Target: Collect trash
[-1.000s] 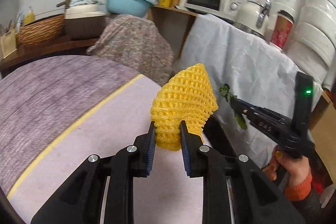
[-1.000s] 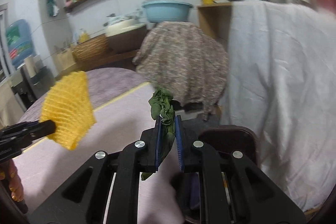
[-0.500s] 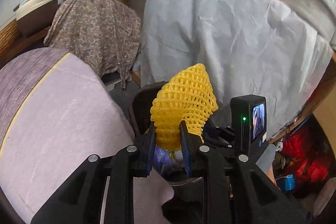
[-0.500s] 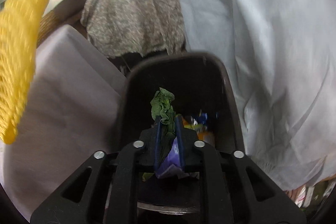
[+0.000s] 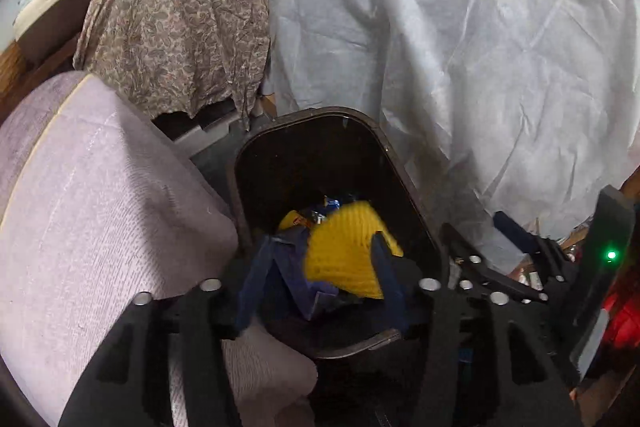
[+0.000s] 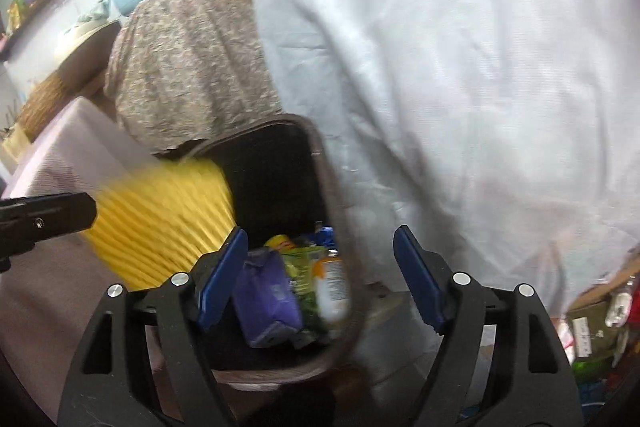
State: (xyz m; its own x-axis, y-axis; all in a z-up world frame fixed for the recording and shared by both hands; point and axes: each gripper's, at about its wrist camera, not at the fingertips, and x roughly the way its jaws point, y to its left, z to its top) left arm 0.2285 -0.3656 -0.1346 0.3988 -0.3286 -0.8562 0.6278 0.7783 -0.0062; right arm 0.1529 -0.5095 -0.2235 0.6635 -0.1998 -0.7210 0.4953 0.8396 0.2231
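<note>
We are at the drop: both tools hang over the dark trash bin [image 5: 352, 131] that stands between the lilac-covered table [image 5: 100, 211] and the white sheet [image 5: 460, 39]. Our left gripper [image 5: 320, 267] has its jaws spread apart, and the yellow foam net [image 5: 344, 255] sits between them, blurred, so we judge it is free and falling rather than held; whether it touches a pad we cannot tell. To do this step well, we keep the jaws wide and centred above the opening until the net clears the rim, because so light a piece can snag on a pad or drift toward the table. From the right wrist view the net shows as a yellow smear just beyond the left tool, at the bin's near-left rim, so a slight reach inward would be safer. Our right gripper [image 6: 320, 275] is also open and empty, above the rim, with a purple packet [image 6: 268, 299], a green wrapper [image 6: 300, 263] and a small bottle [image 6: 332, 283] lying in the bin below it.
</note>
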